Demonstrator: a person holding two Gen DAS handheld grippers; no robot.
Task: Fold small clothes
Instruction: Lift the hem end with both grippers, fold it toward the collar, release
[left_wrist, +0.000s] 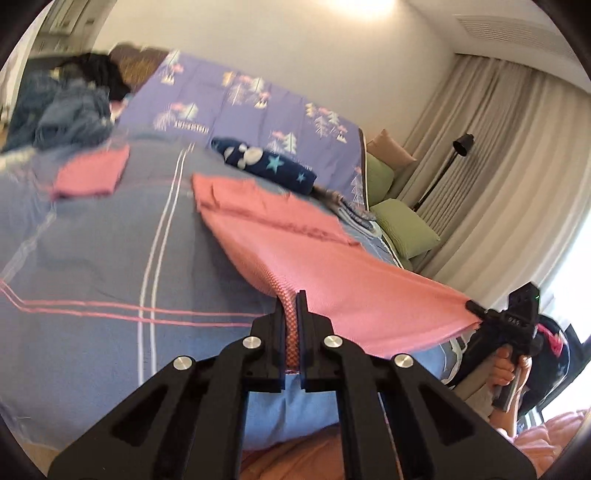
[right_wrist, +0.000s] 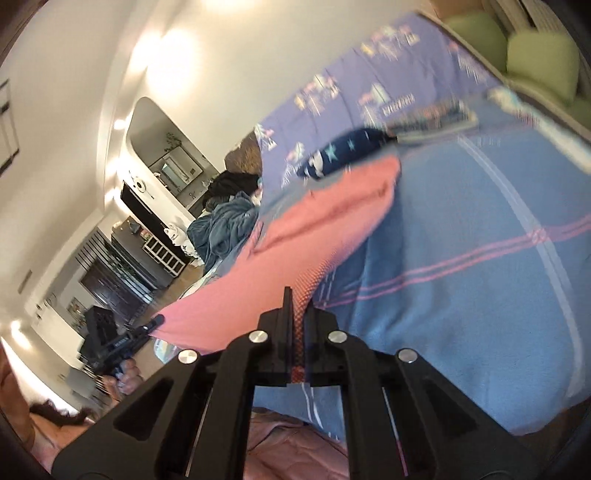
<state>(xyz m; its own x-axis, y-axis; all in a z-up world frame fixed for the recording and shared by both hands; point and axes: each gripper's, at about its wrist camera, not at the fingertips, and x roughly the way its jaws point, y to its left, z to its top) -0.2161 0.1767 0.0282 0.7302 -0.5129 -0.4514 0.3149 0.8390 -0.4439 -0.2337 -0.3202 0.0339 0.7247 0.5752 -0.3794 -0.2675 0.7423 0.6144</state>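
Note:
A pink cloth (left_wrist: 295, 236) is stretched above the blue bed cover (left_wrist: 92, 258), its far end resting on the bed. My left gripper (left_wrist: 291, 302) is shut on one near corner of it. My right gripper (left_wrist: 474, 308) shows at the right of the left wrist view, shut on the other near corner. In the right wrist view the right gripper (right_wrist: 299, 302) pinches the pink cloth (right_wrist: 295, 251), and the left gripper (right_wrist: 157, 321) holds the far corner at left. A folded pink cloth (left_wrist: 90, 171) lies on the bed at left.
A dark blue star-print garment (left_wrist: 262, 164) lies beyond the pink cloth. A purple tree-print sheet (left_wrist: 236, 99) covers the bed's far part. A heap of blue-grey and black clothes (left_wrist: 70, 107) sits at far left. Green cushions (left_wrist: 404, 225), a floor lamp (left_wrist: 447, 166) and curtains stand right.

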